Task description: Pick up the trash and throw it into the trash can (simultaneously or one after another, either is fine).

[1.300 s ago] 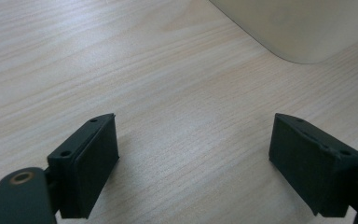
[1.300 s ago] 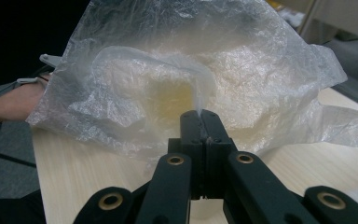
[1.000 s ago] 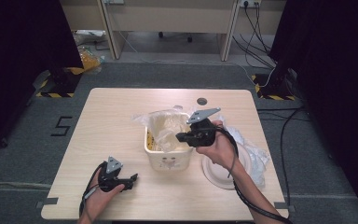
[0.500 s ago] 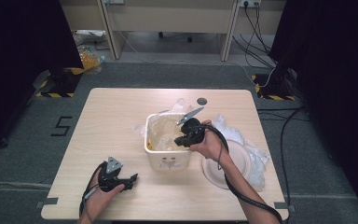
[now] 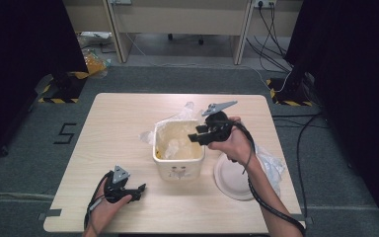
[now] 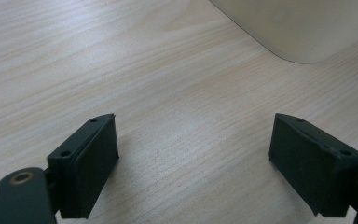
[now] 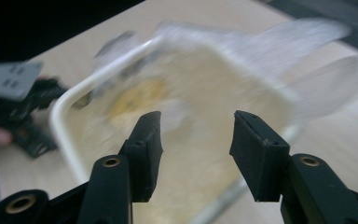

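Observation:
A white square bin (image 5: 176,168) stands mid-table, lined with a clear plastic bag (image 5: 175,145) with yellowish bits under it. My right gripper (image 5: 193,136) hovers over the bin's right rim, pointing left and down into it. Its jaws have just been opening; in the right gripper view they (image 7: 196,140) stand apart with nothing between them, above the blurred bin (image 7: 67,126). My left gripper (image 5: 138,190) rests on the table near the front edge, left of the bin. Its jaws (image 6: 193,158) stand wide open over bare wood, the bin's corner (image 6: 298,32) just ahead.
A white plate (image 5: 229,175) lies right of the bin, with crumpled clear plastic (image 5: 271,165) beside it. More clear plastic (image 5: 185,111) sticks out behind the bin. A small dark round spot (image 5: 213,105) sits near the table's far edge.
The right gripper brought the raised plastic bag down into the bin, let it go and lifted slightly with open jaws. The left gripper has stayed put.

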`<state>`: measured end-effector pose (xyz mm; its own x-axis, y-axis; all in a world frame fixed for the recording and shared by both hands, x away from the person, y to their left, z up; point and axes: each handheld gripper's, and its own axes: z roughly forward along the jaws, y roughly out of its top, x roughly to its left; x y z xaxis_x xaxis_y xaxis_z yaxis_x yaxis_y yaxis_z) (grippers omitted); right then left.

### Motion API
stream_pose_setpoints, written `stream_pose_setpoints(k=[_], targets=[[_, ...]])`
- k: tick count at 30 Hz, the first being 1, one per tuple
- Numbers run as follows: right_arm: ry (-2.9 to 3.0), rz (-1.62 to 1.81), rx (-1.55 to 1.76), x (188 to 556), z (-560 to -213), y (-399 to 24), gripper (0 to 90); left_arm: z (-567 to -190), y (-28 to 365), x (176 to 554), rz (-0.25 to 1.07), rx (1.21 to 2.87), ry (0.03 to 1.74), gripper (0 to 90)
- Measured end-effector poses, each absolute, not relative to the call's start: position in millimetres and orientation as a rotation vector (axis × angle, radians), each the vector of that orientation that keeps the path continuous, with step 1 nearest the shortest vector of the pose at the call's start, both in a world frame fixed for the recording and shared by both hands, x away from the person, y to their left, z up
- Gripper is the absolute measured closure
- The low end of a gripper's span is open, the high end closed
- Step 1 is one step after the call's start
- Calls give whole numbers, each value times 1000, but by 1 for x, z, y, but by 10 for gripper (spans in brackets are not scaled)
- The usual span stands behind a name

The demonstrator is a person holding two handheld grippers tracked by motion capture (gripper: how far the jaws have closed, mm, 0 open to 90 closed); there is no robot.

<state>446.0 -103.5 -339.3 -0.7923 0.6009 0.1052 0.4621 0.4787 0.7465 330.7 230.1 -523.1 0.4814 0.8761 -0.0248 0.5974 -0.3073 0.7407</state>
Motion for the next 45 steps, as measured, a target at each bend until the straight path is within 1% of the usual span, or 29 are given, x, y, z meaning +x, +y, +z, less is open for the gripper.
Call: stream_pose_setpoints(k=[2,4,9,13,16,18,20,22,28,29,31,32,35,37,40,45], targets=[[2464,1191,1006,456,-334,-111,487,-523,230,331,508,2027,1214,147],[2422,1147,1043,463,-334,-115,484,-523,230,331,508,2026,1215,146],[2339,1120,1143,481,-343,-120,469,-523,230,331,508,2027,1214,147],[2321,1162,1171,494,-349,-119,551,-523,230,331,508,2026,1215,147],[2335,1215,1130,497,-349,-117,754,-523,230,331,508,2026,1215,147],[2368,1227,1074,494,-349,-113,815,-523,230,331,507,2027,1214,147],[2425,1221,1017,485,-351,-108,857,-523,230,331,505,2025,1215,147],[2470,1209,973,477,-354,-104,880,-523,230,331,505,2025,1216,147],[2589,1091,871,454,-374,-92,887,-523,230,331,510,2025,1214,147],[2590,1085,872,453,-375,-92,884,-523,230,331,508,2024,1216,146],[2588,1088,878,451,-378,-93,844,-523,230,331,508,2024,1215,146],[2581,1101,876,450,-377,-94,794,-523,230,331,508,2024,1215,147],[2520,1185,910,445,-371,-100,573,-523,230,331,506,2022,1214,147],[2474,1226,925,440,-364,-106,492,-523,230,331,508,2023,1215,147],[2409,1286,952,432,-352,-122,439,-523,230,331,508,2024,1215,147],[2338,1324,973,419,-342,-152,424,-523,230,331,509,2023,1216,146]])
